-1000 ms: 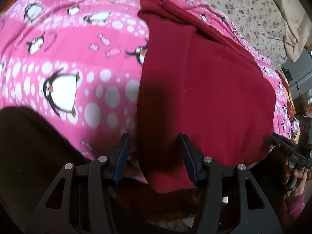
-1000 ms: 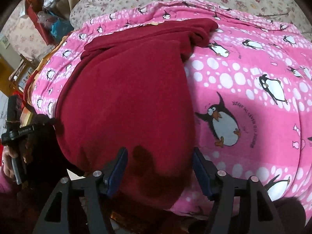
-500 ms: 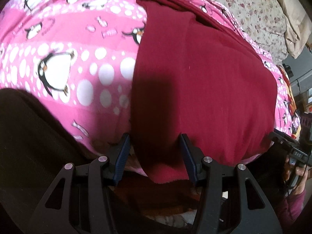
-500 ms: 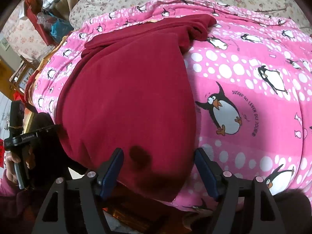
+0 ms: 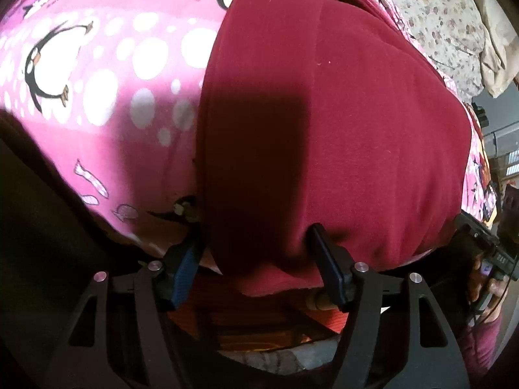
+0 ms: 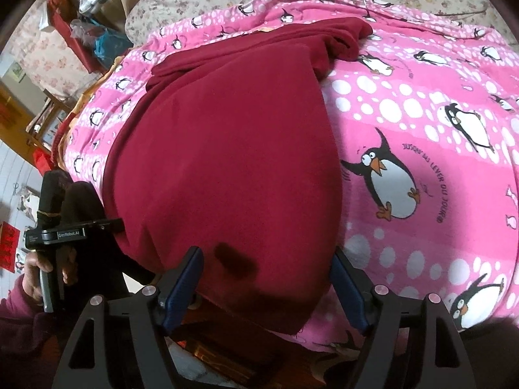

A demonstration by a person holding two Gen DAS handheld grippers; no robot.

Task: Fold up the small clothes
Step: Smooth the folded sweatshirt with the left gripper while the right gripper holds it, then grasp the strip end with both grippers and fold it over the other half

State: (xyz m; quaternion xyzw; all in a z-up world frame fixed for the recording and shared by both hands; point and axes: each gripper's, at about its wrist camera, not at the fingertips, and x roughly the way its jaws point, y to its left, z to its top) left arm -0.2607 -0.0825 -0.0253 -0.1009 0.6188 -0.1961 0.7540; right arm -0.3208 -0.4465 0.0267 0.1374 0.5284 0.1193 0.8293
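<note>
Risk as we judge it: the dark red knit garment (image 6: 227, 168), lying flat on the pink penguin-print blanket (image 6: 405, 113) with its near hem draped over the bed's edge, could slip off or bunch if one corner lifts alone.

Left gripper (image 5: 256, 256): jaws have just been opening, spread wide, hem's left corner between them, right finger (image 5: 327, 259) touching cloth, not pinching.

Right gripper (image 6: 266, 285): jaws likewise just opening, straddling the right corner unpinched.
</note>
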